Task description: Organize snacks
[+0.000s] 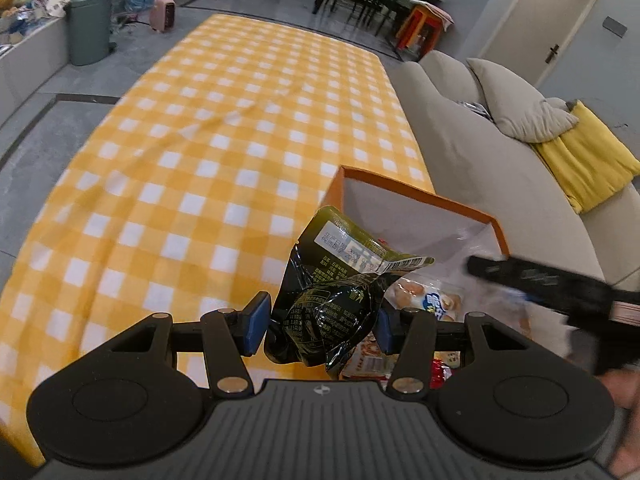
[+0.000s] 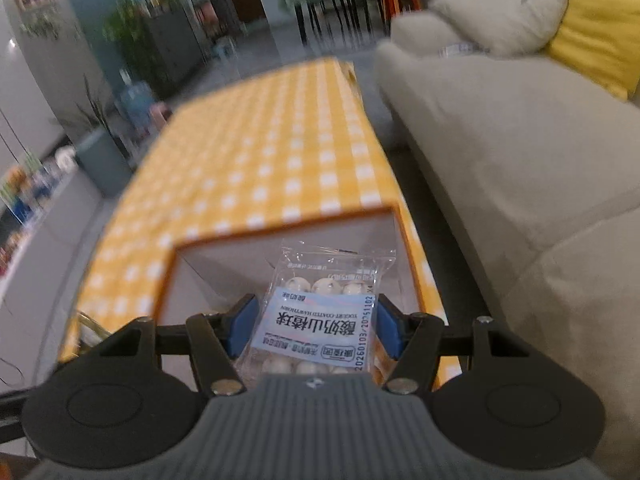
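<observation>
Left tongs (image 1: 318,326): clamped on a crumpled dark green snack pouch (image 1: 332,280).
Right tongs (image 2: 314,326): clamped on a clear hawthorn-ball packet (image 2: 320,312).
Orange box (image 2: 168,276): on the counter (image 1: 192,152), at twelve o'clock of the right tongs.

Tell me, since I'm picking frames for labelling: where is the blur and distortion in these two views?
Left wrist view: the dark packet between the pads is sharp, the right gripper crossing over the box is smeared, and the fisheye bows the tablecloth. Right wrist view: the label on the clear packet reads clearly, while the cloth, box and sofa are blurred.
</observation>
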The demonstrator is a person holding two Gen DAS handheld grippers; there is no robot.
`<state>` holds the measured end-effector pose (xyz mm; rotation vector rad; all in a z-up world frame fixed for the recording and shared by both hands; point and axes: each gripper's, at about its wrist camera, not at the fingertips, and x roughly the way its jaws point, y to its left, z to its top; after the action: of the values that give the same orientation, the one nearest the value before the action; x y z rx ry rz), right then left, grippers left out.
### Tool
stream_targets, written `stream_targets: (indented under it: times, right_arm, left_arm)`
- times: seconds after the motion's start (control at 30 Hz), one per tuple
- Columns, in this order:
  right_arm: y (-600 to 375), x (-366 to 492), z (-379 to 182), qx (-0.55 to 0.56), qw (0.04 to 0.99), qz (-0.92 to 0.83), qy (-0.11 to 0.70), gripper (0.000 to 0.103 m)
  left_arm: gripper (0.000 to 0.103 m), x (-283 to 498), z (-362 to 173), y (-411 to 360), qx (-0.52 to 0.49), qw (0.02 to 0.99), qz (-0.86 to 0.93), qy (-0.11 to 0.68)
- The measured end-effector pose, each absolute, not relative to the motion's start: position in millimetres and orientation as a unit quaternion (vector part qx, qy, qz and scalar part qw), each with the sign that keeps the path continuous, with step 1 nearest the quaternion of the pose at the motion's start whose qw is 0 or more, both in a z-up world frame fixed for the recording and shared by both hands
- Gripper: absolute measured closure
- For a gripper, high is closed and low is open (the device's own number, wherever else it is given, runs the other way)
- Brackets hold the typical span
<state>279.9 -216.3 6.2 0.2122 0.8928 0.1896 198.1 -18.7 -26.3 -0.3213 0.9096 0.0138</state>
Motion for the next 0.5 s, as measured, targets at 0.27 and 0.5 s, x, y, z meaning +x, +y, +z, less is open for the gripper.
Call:
stream_targets:
  times: [0.27,0.5]
  right_arm:
    - [-178.8,318.3,-34.9,-0.005,0.881,0.071,0.467,0.042]
    - [-169.9,330.3,-36.8,-0.039,0.878,0.098,0.467,0.021]
  left_arm:
    - [0.044,205.6,-38.3,-29.3,-0.108,0.893,-0.005,0.437]
    - [0.044,210.2,-49.9,-16.3,-0.134,0.886,-0.007,0.444]
